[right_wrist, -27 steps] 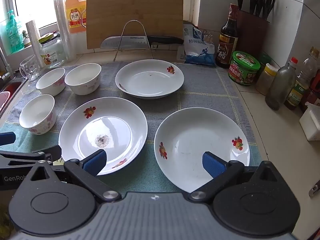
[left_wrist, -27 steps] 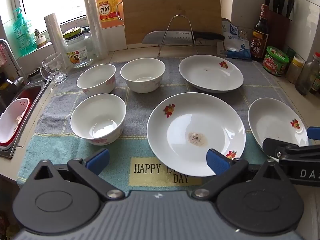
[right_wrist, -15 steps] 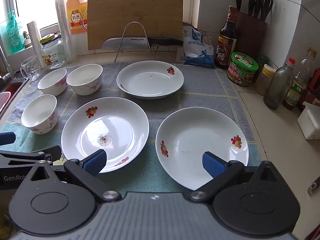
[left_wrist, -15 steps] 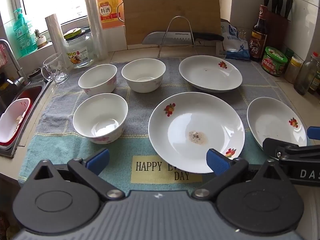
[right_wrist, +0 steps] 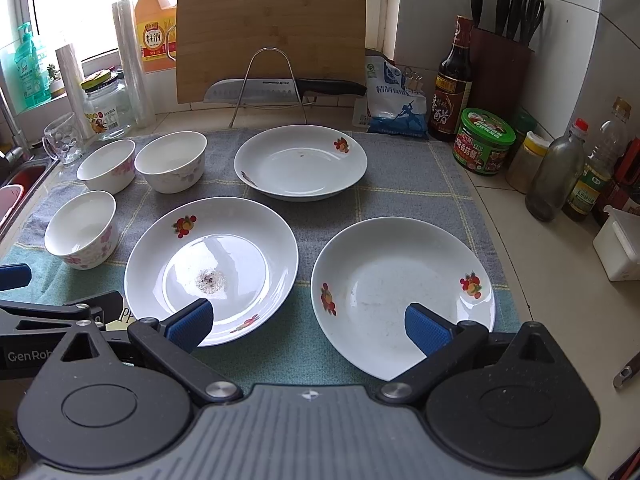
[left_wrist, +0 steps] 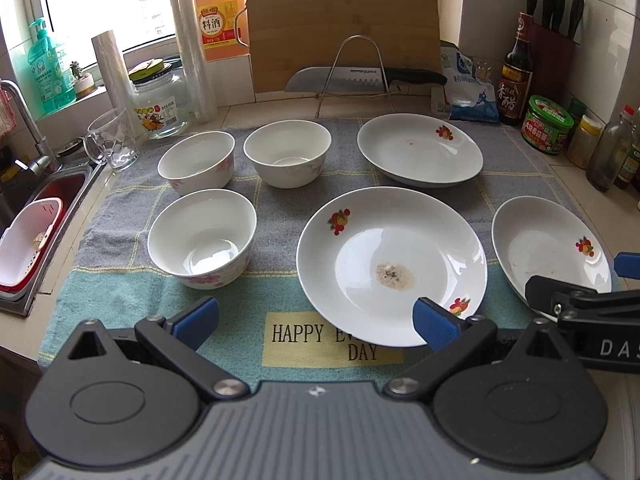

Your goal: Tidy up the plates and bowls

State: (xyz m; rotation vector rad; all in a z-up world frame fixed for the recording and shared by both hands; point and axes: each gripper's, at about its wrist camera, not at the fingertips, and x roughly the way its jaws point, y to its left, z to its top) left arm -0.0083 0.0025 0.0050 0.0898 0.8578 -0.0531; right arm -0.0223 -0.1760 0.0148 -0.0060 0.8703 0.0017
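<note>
Three white bowls (left_wrist: 202, 238) (left_wrist: 196, 160) (left_wrist: 287, 152) and three white flowered plates lie apart on a grey-and-teal towel (left_wrist: 280, 208). The middle plate (left_wrist: 392, 260) has a dirty spot in its centre; another plate (left_wrist: 420, 150) lies behind it and a third plate (left_wrist: 548, 248) to the right. My left gripper (left_wrist: 316, 320) hovers open over the towel's front edge, nothing between its blue pads. My right gripper (right_wrist: 308, 322) is open too, above the gap between the middle plate (right_wrist: 212, 268) and the right plate (right_wrist: 400, 292). Each gripper shows at the edge of the other's view.
A sink (left_wrist: 36, 216) with a red-and-white basket lies left of the towel. Behind stand a glass mug (left_wrist: 110, 144), a jar (left_wrist: 160, 100), a cutting board (left_wrist: 344, 24), a knife on a wire rack (left_wrist: 360, 76). Bottles, jars and a knife block (right_wrist: 500, 68) crowd the right side.
Both views have shifted slightly, the dishes sitting a little higher and farther; both grippers have drawn back a touch. No dish has moved and both stay open.
</note>
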